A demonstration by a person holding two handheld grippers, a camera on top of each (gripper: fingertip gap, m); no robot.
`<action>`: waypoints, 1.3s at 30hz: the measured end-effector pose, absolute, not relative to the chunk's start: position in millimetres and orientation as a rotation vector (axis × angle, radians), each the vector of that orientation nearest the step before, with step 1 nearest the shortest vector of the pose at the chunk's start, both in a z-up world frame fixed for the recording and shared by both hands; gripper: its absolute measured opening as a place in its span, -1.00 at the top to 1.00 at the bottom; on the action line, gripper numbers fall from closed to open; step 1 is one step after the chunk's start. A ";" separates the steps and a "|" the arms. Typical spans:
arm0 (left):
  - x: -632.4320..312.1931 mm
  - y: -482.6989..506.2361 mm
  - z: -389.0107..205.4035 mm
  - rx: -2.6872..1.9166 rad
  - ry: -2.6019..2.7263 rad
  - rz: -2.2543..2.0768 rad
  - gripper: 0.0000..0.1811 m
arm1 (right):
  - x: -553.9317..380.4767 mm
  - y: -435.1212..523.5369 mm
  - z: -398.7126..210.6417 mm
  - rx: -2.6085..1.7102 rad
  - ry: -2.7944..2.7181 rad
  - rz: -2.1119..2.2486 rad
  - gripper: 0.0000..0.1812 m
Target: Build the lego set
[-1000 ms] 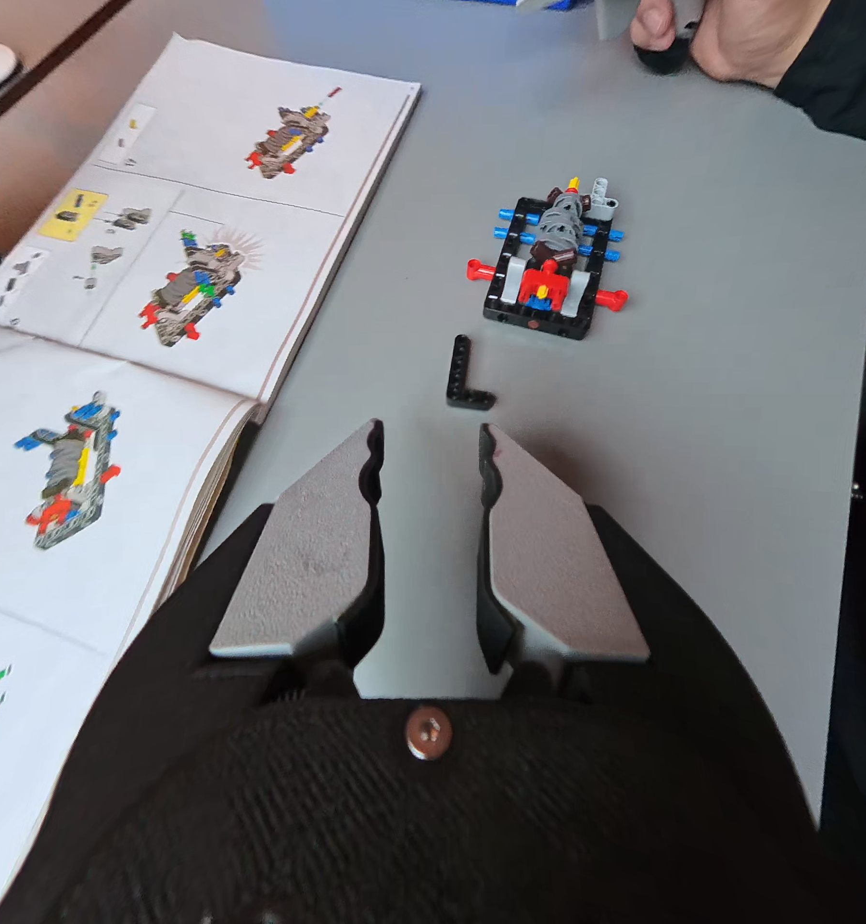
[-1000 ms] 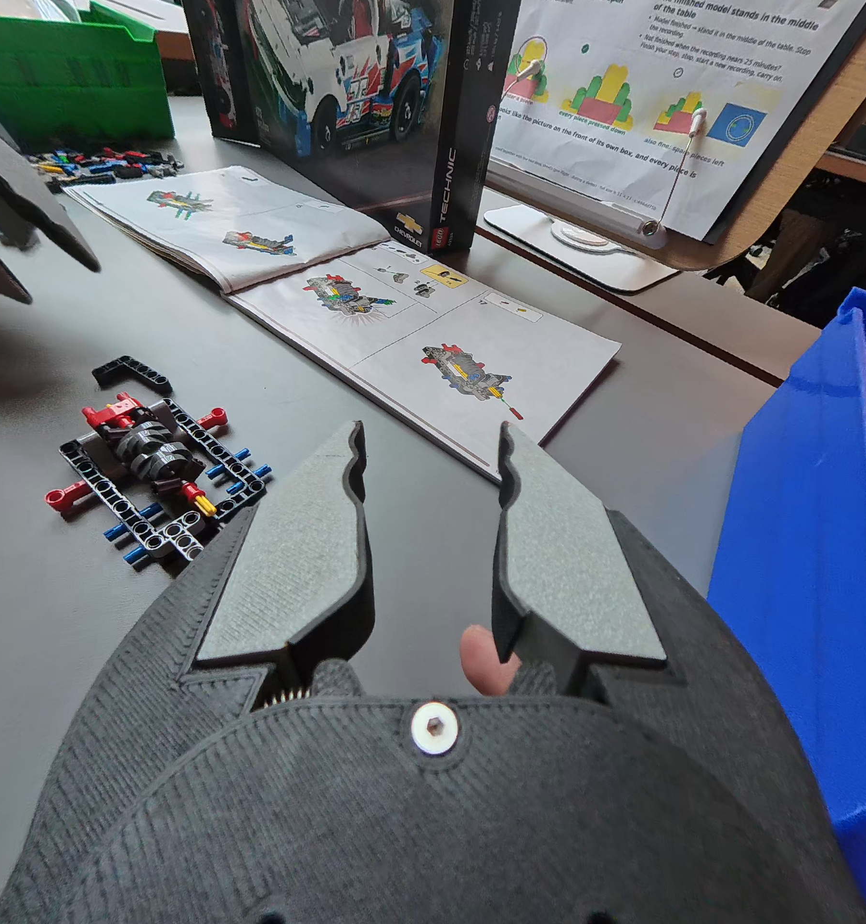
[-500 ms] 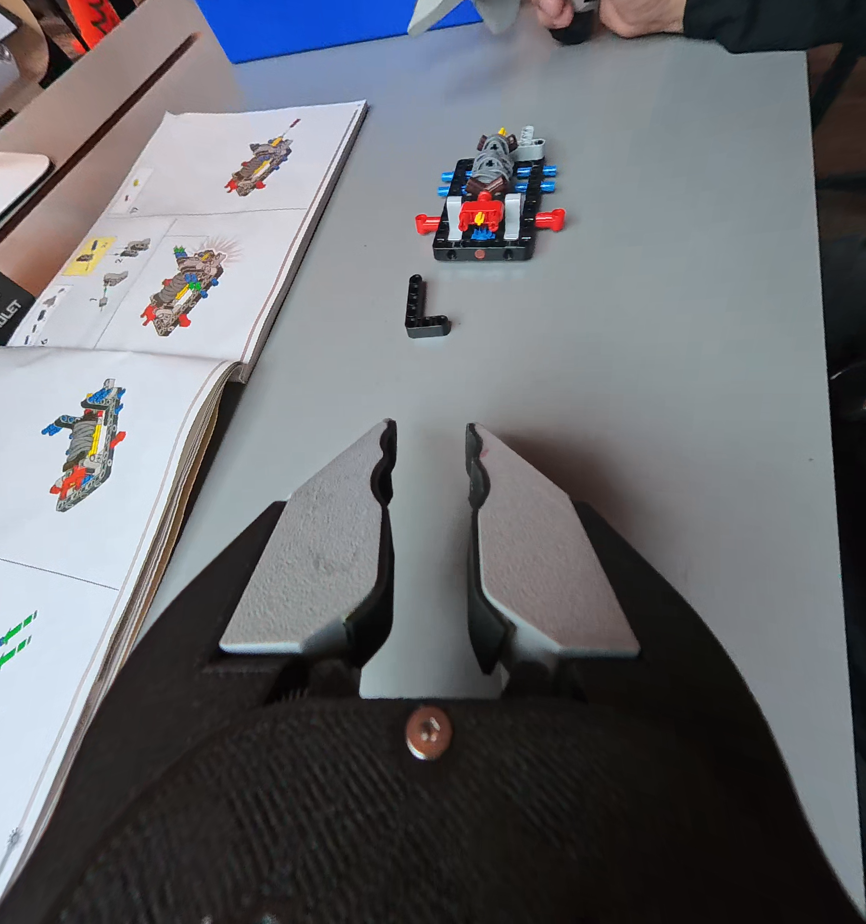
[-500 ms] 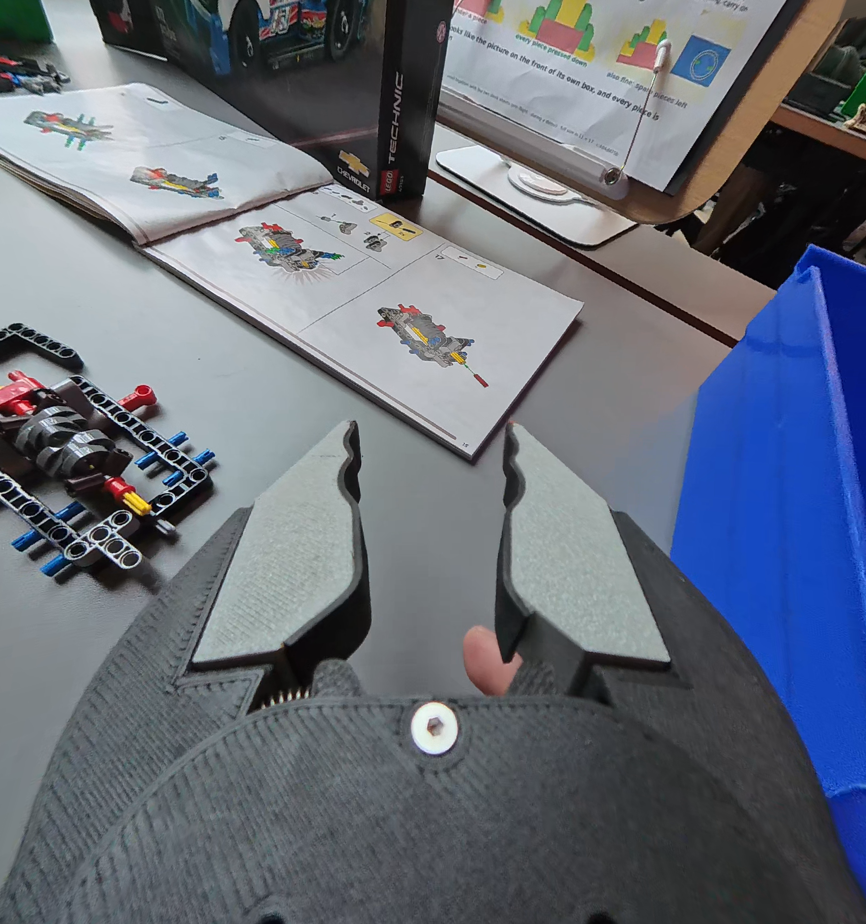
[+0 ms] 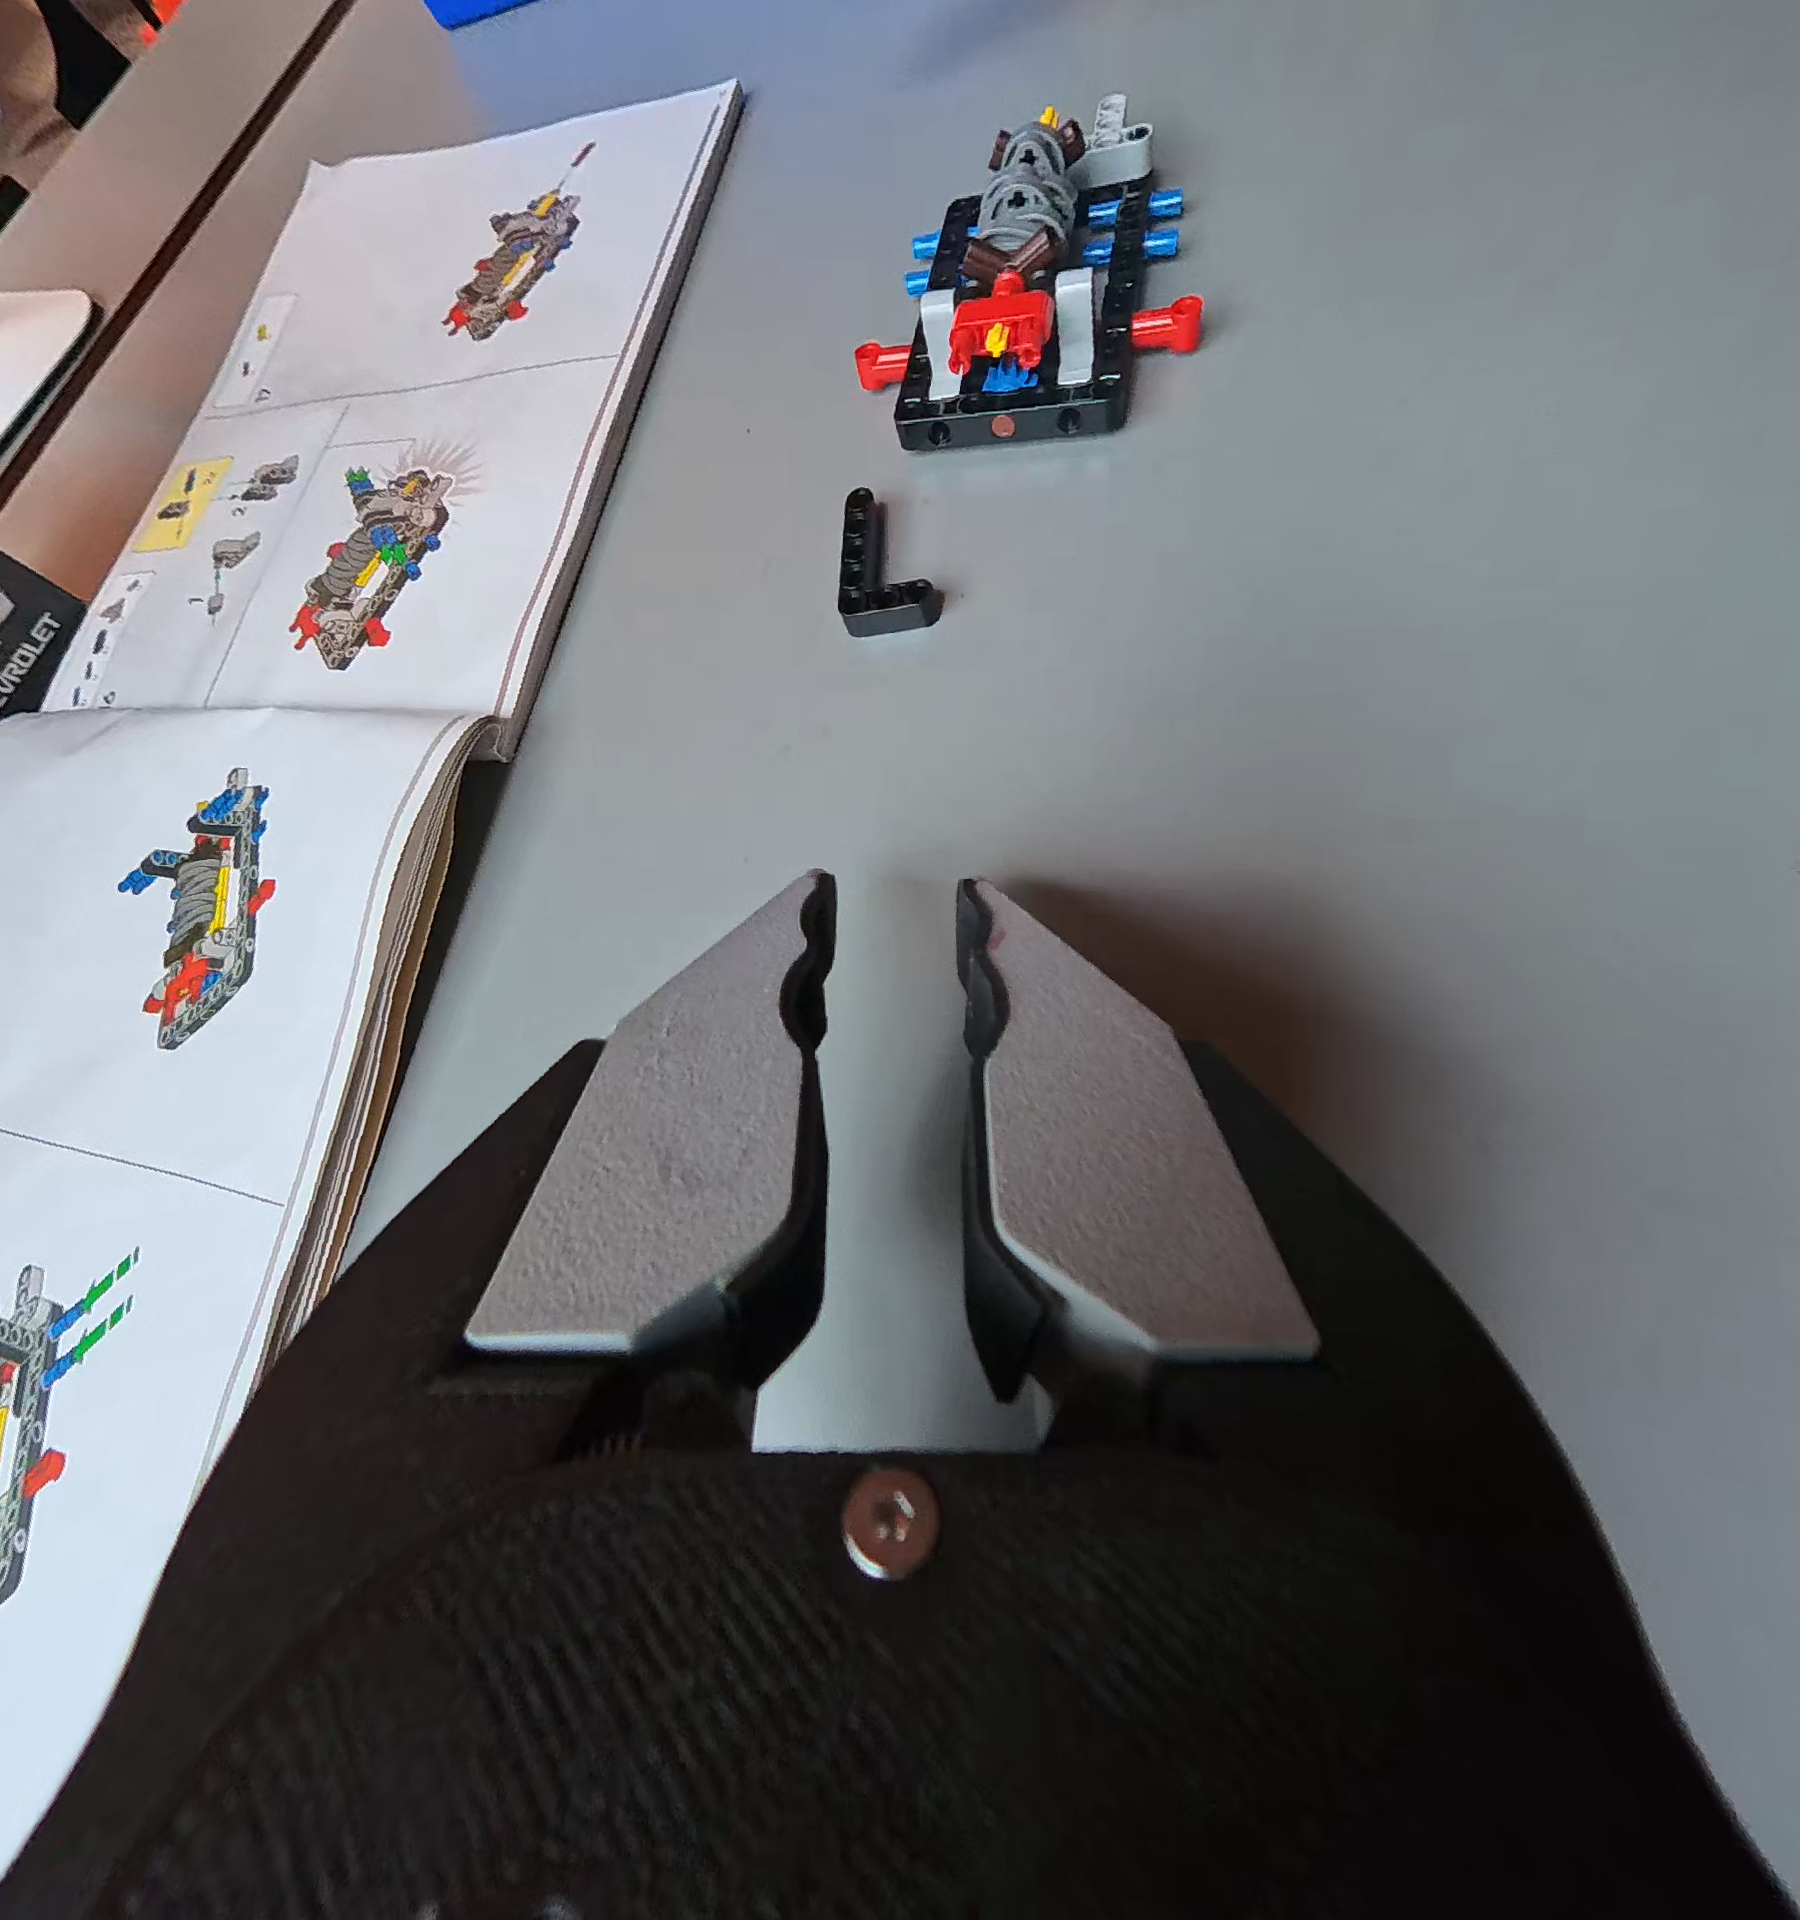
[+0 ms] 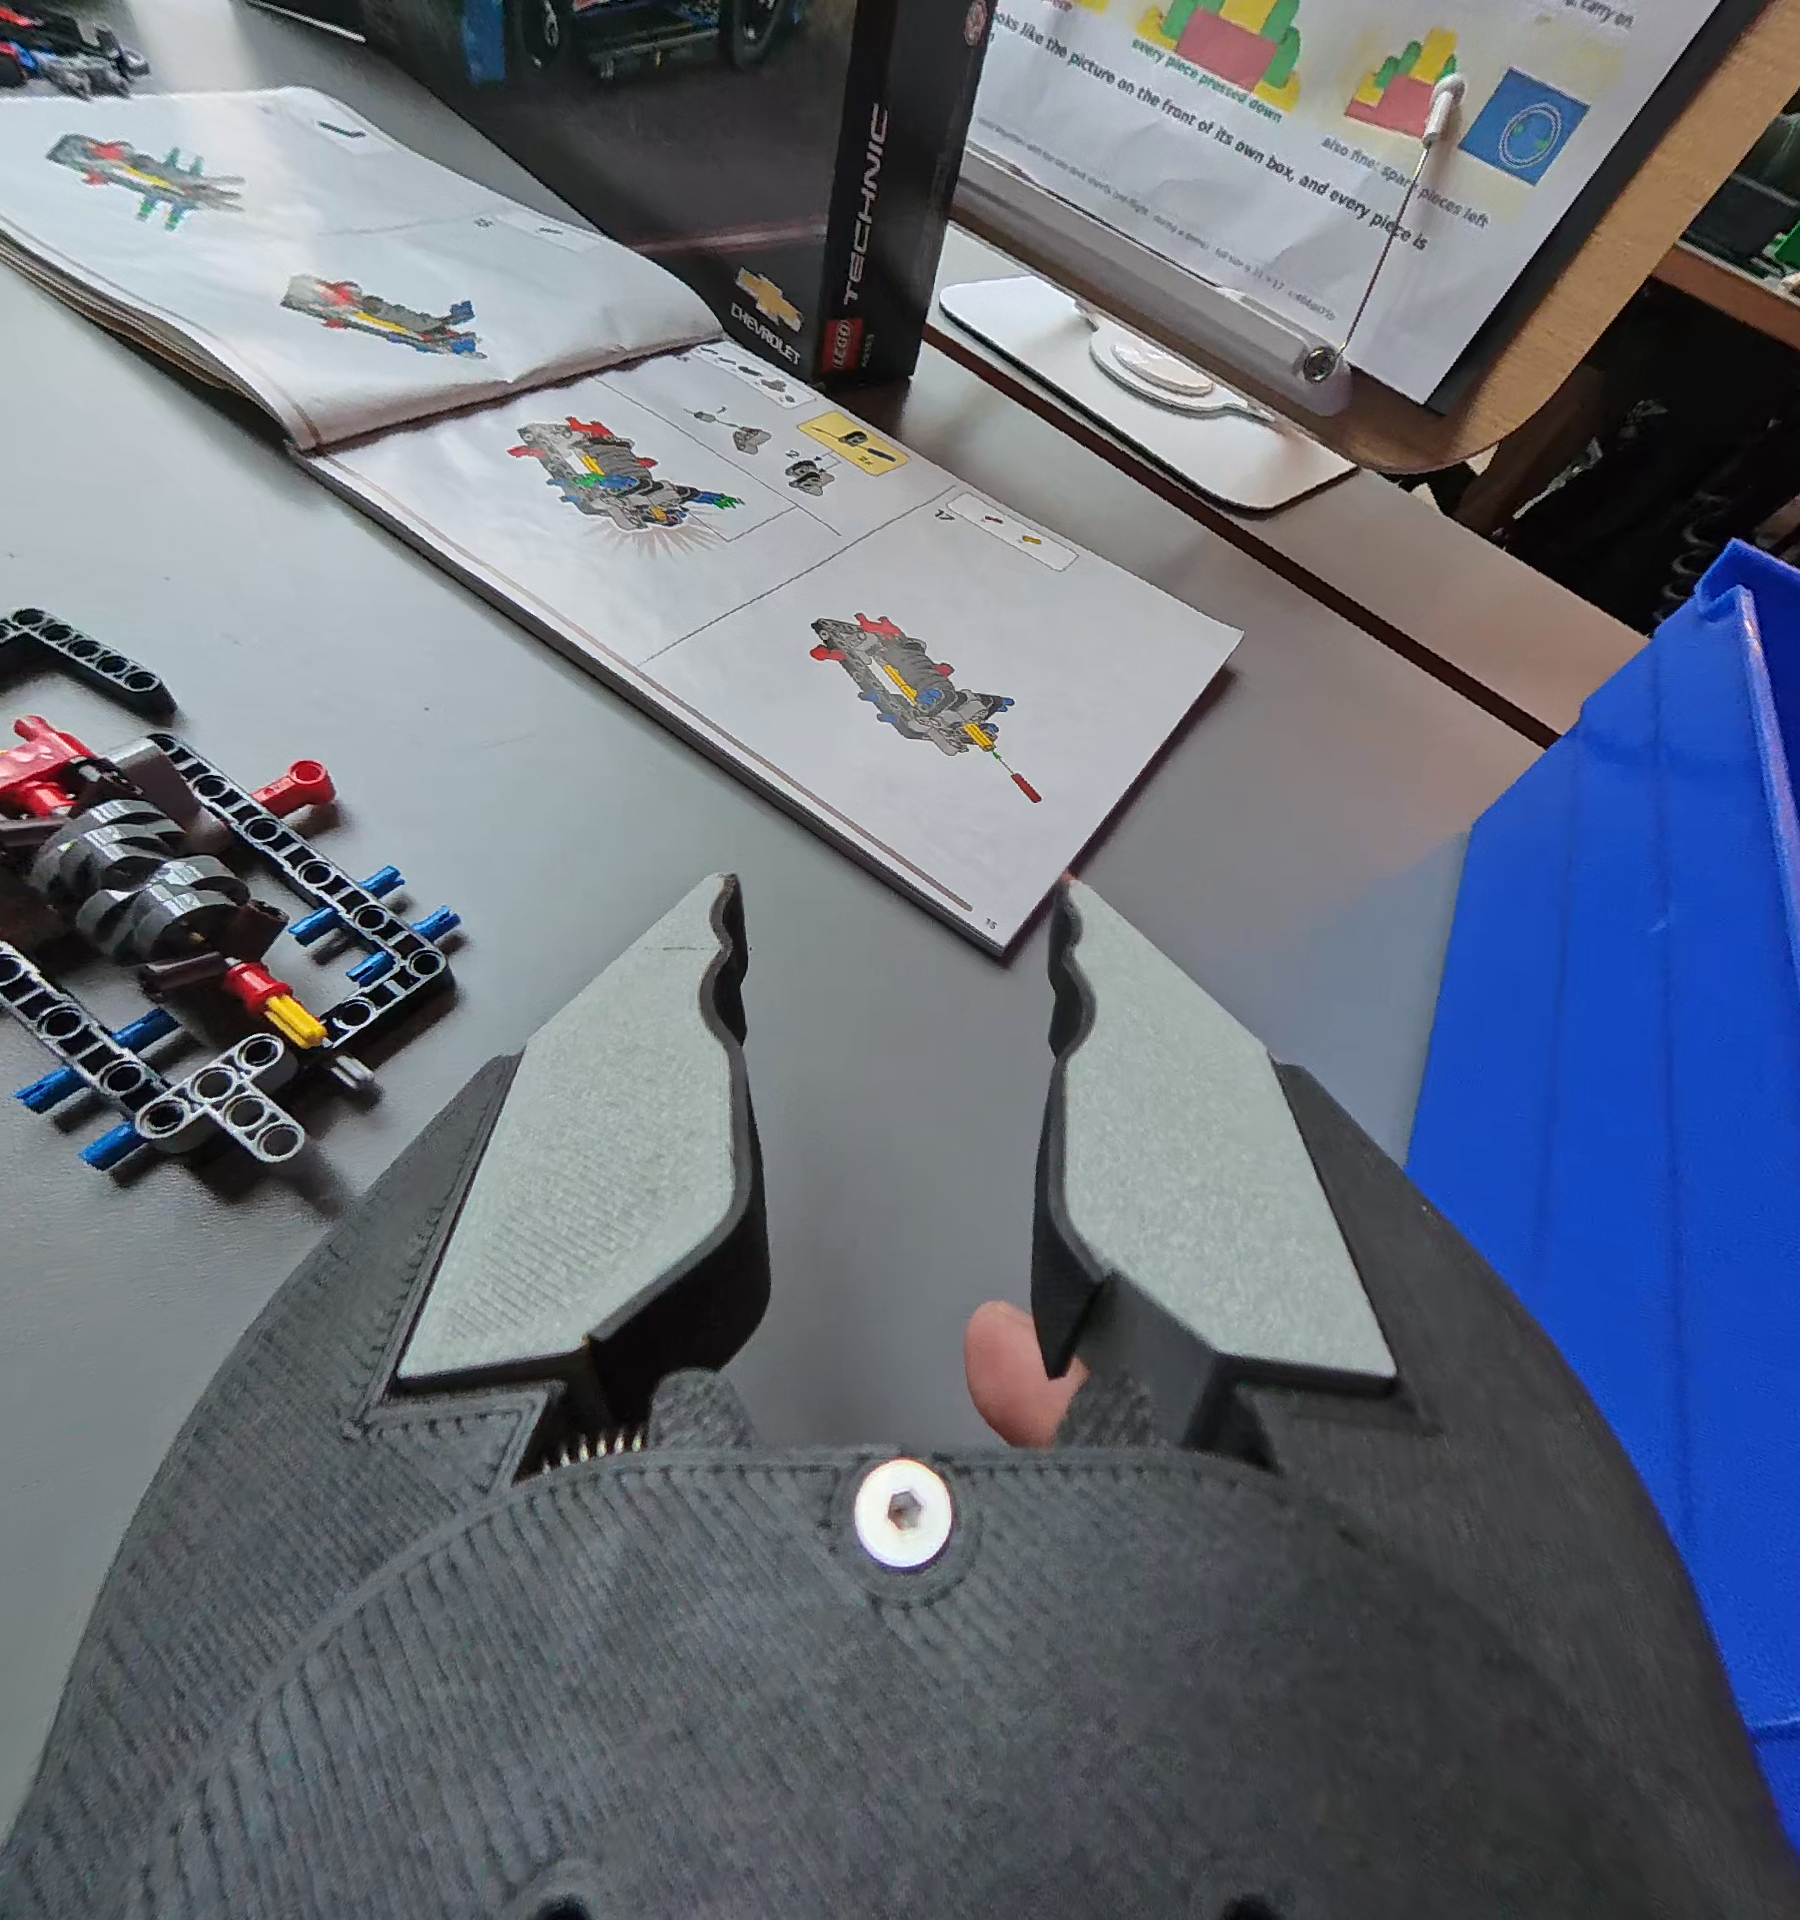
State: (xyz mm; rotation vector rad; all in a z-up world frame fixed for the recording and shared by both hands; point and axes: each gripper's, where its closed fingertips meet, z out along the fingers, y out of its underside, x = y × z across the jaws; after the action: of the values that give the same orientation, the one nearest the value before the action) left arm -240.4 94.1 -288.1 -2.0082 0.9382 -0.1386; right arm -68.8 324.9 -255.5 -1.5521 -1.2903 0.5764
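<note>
Left hand-held gripper (image 5: 894,899) is held empty, jaws slightly parted, above the worktop (image 5: 1395,727); a black-framed chassis assembly (image 5: 1026,301) lies toward the far edge, an unattached black L-beam (image 5: 875,571) just before it. Right hand-held gripper (image 6: 896,925) is seen wide open, empty, near the instruction booklet (image 6: 1083,665); most building is judged outstanding.

A: Items bearing writing?

B: 3 entries.
1. Black set box (image 6: 854,208), upper centre of the right wrist view: lettering and logos on its narrow side.
2. Open instruction booklet (image 6: 875,582), centre: small step and page numerals.
3. Printed sheet (image 6: 1291,125), upper right: text lines beside coloured pictures.

Wording not transcribed.
</note>
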 end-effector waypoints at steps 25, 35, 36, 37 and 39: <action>-222.2 108.1 -299.3 -1.971 1.075 0.031 0.93 | -74.3 313.2 -256.0 -1.519 -1.348 0.622 0.38; -231.5 109.9 -285.7 -1.979 0.929 -0.056 0.92 | -73.0 319.4 -258.4 -1.538 -1.336 0.580 0.37; -234.5 107.6 -284.6 -1.997 0.888 -0.064 0.92 | -72.8 319.6 -258.3 -1.538 -1.335 0.578 0.37; -237.9 102.9 -283.7 -2.017 0.849 -0.085 0.93 | -72.6 319.6 -258.5 -1.538 -1.335 0.577 0.37; -263.6 91.1 -287.1 -2.097 0.750 -0.037 0.92 | -72.7 319.0 -258.9 -1.539 -1.339 0.577 0.37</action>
State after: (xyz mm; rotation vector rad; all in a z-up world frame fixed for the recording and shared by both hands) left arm -263.6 91.1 -287.1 -2.0968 0.7499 -0.0374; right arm -72.7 319.0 -258.9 -1.5390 -1.3395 0.5773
